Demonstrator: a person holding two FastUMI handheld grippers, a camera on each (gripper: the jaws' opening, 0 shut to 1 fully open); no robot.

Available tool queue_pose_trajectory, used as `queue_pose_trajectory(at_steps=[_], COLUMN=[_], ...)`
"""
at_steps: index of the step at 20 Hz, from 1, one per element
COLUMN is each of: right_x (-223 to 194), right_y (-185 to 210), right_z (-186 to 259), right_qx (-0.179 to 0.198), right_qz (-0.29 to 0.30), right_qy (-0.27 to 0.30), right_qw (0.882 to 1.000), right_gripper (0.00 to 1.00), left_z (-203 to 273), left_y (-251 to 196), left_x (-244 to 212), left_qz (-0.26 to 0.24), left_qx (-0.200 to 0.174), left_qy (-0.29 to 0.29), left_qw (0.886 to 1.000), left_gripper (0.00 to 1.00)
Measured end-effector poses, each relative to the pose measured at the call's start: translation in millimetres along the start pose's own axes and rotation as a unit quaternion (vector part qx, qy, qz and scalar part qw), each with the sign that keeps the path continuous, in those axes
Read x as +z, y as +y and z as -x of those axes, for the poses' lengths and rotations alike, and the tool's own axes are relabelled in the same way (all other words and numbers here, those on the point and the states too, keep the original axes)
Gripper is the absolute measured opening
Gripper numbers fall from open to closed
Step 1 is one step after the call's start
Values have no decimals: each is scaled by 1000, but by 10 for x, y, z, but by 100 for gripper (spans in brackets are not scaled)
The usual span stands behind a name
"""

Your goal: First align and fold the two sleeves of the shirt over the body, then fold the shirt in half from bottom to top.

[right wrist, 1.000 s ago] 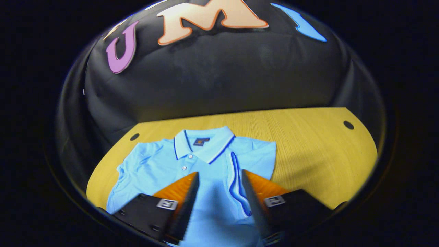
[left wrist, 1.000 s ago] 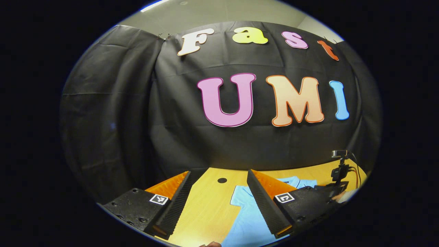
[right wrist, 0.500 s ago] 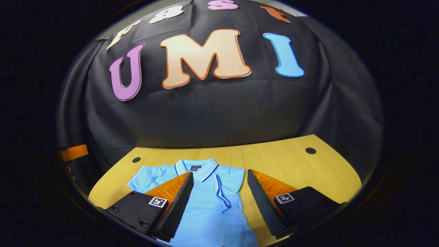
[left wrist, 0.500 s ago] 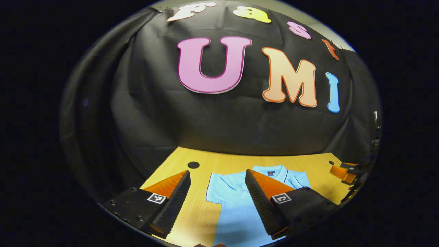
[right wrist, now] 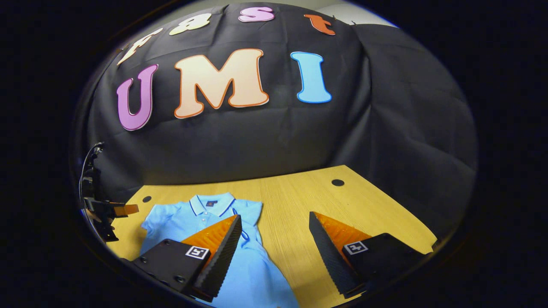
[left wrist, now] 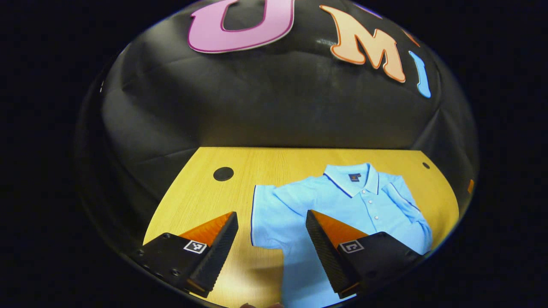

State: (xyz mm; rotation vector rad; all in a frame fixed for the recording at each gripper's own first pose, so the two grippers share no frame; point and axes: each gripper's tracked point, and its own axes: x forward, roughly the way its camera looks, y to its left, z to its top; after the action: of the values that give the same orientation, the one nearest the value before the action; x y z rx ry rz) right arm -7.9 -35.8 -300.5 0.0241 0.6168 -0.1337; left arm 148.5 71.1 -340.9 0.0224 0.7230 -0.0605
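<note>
Claw fingers of the left claw [left wrist: 272, 252] stand apart above the spread sleeve [left wrist: 267, 218] of the blue shirt [left wrist: 342, 205]. The right claw [right wrist: 276, 252], also apart and empty, hovers over the wooden counter [right wrist: 299, 201] beside the shirt's right edge, its sleeve folded in.

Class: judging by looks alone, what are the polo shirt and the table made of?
Polo shirt: soft matte knit, probably cotton; it drapes and creases, with a ribbed-looking collar. Table: pale wood or wood-look laminate; straight printed-looking grain and smooth low sheen leave it open.
</note>
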Motion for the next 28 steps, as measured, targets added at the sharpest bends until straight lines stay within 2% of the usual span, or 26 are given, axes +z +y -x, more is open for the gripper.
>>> queue_pose_trajectory(at_steps=[4, 5, 10, 11, 12, 13, 16, 17, 18, 20, 21, 22, 23, 24, 28], right_x=[-171, -175, -194, -189, -197, -207, -242, -248, -252, -267, -270, -262, -271, -264, -204], right_y=[-53, -58, -84, -87, -95, -104, -147, -159, -159, -184, -195, -210, -224, -249, -354], right_z=[96, 110, 121, 122, 122, 140, 135, 127, 125, 132, 132, 138, 153, 159, 219], right_qx=[-8, -8, -9, -8, -7, -7, -8, -8, -7, -6, -5, -5, -4, -4, -1], right_qz=[14, 15, 18, 19, 20, 21, 16, 12, 7, -1, -2, -3, -3, -4, -5], right_qy=[16, 17, 20, 20, 21, 23, 29, 30, 32, 34, 34, 34, 35, 35, 30], right_qw=[1000, 1000, 1000, 1000, 1000, 999, 999, 999, 999, 999, 999, 999, 999, 999, 1000], right_gripper=[94, 98, 98, 94, 98, 98, 98, 98, 98, 98, 95, 94, 94, 98, 98], left_z=[-236, -288, -473, -490, -477, -527, -526, -506, -562, -535, -536, -521, -537, -560, -508], left_y=[55, 62, 114, 113, 87, 78, -39, -120, -138, -209, -241, -257, -263, -271, -315], left_x=[-196, -260, -566, -633, -662, -609, -635, -647, -663, -664, -661, -654, -642, -642, -414], left_qz=[-11, -14, 9, 8, 8, 2, -17, -17, -20, -23, -26, -33, -32, -25, 2], left_qx=[17, 21, 34, 35, 29, 27, 1, -13, -14, -25, -31, -37, -34, -25, -4], left_qy=[55, 72, 157, 172, 186, 178, 202, 210, 212, 219, 221, 224, 221, 218, 171], left_qw=[998, 997, 987, 984, 982, 984, 979, 978, 977, 975, 975, 973, 974, 975, 985], left_gripper=[95, 95, 95, 96, 96, 96, 91, 87, 72, 50, 39, 24, 19, 0, 0])
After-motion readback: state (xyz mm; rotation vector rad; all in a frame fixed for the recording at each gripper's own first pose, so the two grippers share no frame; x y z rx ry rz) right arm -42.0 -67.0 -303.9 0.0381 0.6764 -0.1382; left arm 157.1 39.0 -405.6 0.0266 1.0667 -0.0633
